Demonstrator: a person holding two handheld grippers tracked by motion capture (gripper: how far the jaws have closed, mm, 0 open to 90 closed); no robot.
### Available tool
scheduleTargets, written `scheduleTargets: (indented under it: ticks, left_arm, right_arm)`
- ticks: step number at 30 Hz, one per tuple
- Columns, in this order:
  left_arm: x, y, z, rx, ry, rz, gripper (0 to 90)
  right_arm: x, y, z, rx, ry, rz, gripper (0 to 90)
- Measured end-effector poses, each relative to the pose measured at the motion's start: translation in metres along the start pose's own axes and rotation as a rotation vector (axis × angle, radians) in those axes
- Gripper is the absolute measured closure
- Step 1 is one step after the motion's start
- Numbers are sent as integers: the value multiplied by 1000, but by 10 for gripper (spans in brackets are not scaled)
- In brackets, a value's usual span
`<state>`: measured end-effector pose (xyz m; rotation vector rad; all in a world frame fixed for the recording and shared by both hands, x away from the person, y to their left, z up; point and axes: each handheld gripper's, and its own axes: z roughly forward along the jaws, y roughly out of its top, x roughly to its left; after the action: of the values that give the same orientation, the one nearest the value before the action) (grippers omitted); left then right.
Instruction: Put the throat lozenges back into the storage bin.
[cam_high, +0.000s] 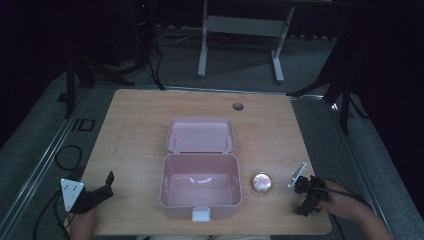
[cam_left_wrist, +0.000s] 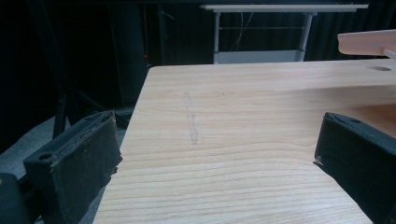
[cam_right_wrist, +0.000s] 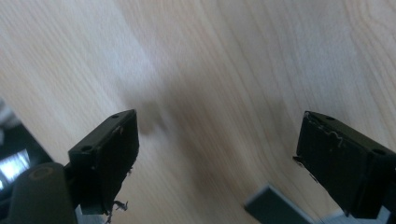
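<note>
While both jaws gape, right gripper (cam_high: 309, 192) tilts down (tabletop close).

We look down on what appears to be a recording lab or studio: a pale wooden worktop (cam_high: 140, 120) stands alone on grey carpet (cam_high: 240, 70), ringed by black curtains. Black stand legs (cam_high: 90, 75) brace at both sides, cables (cam_high: 67, 157) loop across the floor, and a white-framed desk (cam_high: 240, 30) waits behind in the dim, dark room.
</note>
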<state>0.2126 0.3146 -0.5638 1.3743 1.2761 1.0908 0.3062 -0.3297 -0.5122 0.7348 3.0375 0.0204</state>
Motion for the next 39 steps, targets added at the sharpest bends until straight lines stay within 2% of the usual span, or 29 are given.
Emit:
scheduleTargets:
  ticks: [3, 6, 15, 20, 26, 39]
  left_arm:
    - [0, 0, 0, 0, -2, 0, 5]
    - [0, 0, 0, -1, -7, -1, 5]
    - [0, 0, 0, 0, -11, -1, 5]
    - [0, 0, 0, 0, -12, -1, 5]
    - [0, 0, 0, -1, -14, -2, 5]
    - [1, 0, 0, -3, -17, -4, 5]
  right_arm:
    - [-1, 6, -4, 55, 1, -21, 132]
    - [-2, 12, -8, 88, 0, -22, 134]
    - [-5, 34, -12, 109, 3, -41, 134]
    - [-7, 51, -14, 95, 2, -43, 134]
    - [-8, 72, -13, 79, 16, -74, 136]
    - [-6, 115, 0, 74, 51, -128, 137]
